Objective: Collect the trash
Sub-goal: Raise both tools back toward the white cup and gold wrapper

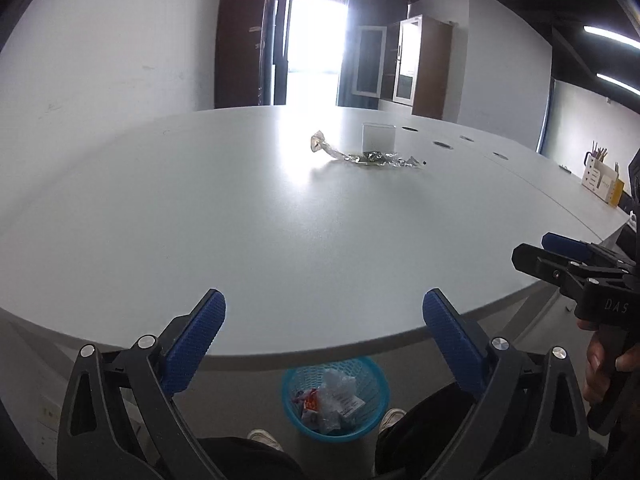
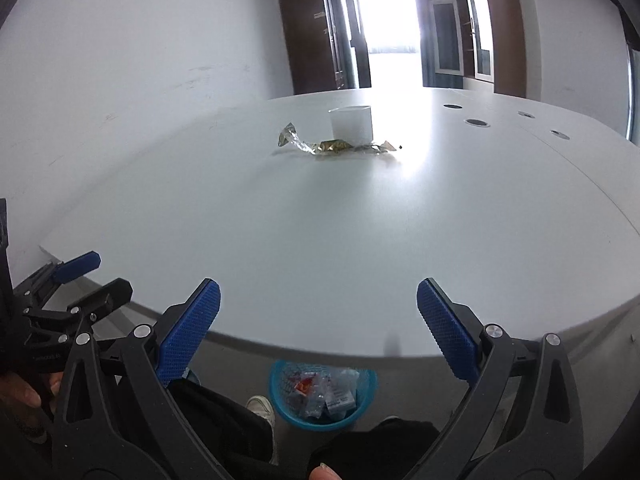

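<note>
Both grippers sit closest, left gripper (image 1: 324,320) and right gripper (image 2: 318,312), jaws spread wide with nothing between them. Just below, on the floor by the person's shoes, a blue basket (image 1: 290,384) already holds some crumpled wrappers and plastic. Looks like we're between pickups. Next target is probably the shiny wrapper (image 2: 332,145) lying well out across the white surface (image 2: 320,240), right in front of a white cup (image 2: 352,122). That calls for a long reach forward, then closing on thin, crinkly film.
</note>
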A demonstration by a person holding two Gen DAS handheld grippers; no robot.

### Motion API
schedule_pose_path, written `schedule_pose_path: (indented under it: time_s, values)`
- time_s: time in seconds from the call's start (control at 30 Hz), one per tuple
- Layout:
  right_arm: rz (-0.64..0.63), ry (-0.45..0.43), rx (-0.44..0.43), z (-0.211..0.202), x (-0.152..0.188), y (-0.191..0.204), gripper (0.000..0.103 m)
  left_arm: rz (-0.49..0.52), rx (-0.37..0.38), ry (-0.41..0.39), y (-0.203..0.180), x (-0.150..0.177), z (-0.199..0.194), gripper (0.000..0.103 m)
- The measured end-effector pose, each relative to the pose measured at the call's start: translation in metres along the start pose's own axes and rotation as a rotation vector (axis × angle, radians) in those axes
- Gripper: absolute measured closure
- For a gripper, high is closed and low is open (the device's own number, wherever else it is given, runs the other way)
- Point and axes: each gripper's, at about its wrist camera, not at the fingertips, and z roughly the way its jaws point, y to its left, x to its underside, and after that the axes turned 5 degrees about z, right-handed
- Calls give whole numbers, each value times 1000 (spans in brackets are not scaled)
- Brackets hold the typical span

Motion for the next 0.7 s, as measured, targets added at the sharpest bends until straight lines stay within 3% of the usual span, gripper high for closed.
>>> schedule_pose_path:
  time_s: [0.23,0.7]
  values:
    - [18,-23,2,31,-46,-3,9,-22,11,-7,12,-35,23,6]
    - [39,-17,73,91,-145,-31,9,-164,91,87,34,-114,108,6]
